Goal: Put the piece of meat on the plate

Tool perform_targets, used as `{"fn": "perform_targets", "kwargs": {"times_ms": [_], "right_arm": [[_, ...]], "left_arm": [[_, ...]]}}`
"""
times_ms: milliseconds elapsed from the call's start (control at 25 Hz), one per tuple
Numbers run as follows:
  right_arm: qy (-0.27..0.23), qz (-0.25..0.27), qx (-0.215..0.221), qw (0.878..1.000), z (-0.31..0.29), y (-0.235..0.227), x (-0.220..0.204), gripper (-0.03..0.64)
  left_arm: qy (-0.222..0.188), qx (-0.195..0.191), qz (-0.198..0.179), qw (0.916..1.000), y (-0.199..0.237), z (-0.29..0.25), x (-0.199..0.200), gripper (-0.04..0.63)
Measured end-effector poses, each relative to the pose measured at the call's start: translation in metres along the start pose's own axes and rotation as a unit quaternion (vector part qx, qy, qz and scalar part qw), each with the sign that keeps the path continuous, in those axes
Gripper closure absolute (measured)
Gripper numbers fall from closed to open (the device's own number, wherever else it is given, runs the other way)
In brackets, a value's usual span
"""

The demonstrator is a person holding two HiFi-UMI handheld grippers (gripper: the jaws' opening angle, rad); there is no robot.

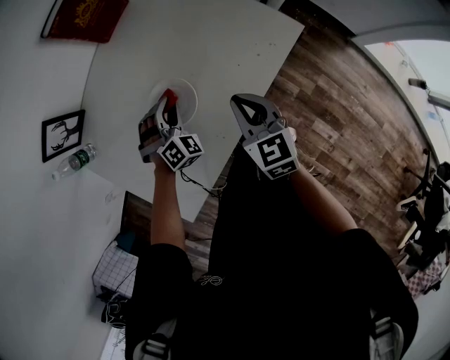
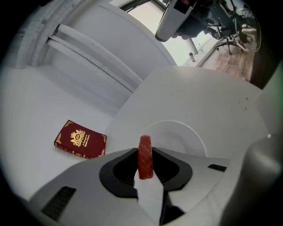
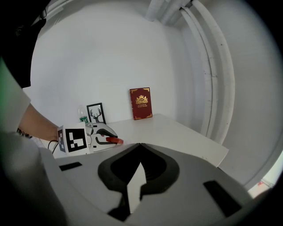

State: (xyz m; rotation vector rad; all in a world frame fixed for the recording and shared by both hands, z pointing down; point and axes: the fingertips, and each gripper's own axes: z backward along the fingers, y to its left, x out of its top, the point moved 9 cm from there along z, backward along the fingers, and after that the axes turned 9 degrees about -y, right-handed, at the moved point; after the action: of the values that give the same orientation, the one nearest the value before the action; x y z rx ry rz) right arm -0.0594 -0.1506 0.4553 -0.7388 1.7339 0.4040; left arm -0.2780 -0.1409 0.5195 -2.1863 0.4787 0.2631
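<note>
A red slab of meat (image 2: 145,157) stands on edge between the jaws of my left gripper (image 2: 145,151), which is shut on it. The white plate (image 2: 182,135) lies on the white table just beyond and below the meat. From the head view, the left gripper (image 1: 167,104) hovers at the near edge of the plate (image 1: 185,89) with the meat (image 1: 169,95) at its tip. My right gripper (image 1: 247,107) sits to the right, over the table's edge, shut and empty; its tips (image 3: 140,144) meet. The right gripper view shows the left gripper (image 3: 100,137) holding the meat (image 3: 114,141).
A dark red book (image 1: 85,17) leans at the back of the table (image 1: 232,49), also visible as book (image 2: 80,139). A framed deer picture (image 1: 62,133) and a water bottle (image 1: 74,161) stand at the left. Wooden floor (image 1: 337,119) lies to the right.
</note>
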Motion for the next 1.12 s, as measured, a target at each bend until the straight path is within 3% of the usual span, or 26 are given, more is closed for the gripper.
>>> {"fn": "perform_targets", "kwargs": {"times_ms": [880, 1120], "right_arm": [[-0.005, -0.008, -0.005, 1.0, 0.009, 0.005, -0.001, 0.595], [-0.006, -0.011, -0.01, 1.0, 0.012, 0.002, -0.002, 0.595]], "left_arm": [[0.024, -0.037, 0.037, 0.9984, 0.001, -0.002, 0.0, 0.489], [0.021, -0.051, 0.071, 0.9959, 0.002, -0.002, 0.003, 0.483]]}}
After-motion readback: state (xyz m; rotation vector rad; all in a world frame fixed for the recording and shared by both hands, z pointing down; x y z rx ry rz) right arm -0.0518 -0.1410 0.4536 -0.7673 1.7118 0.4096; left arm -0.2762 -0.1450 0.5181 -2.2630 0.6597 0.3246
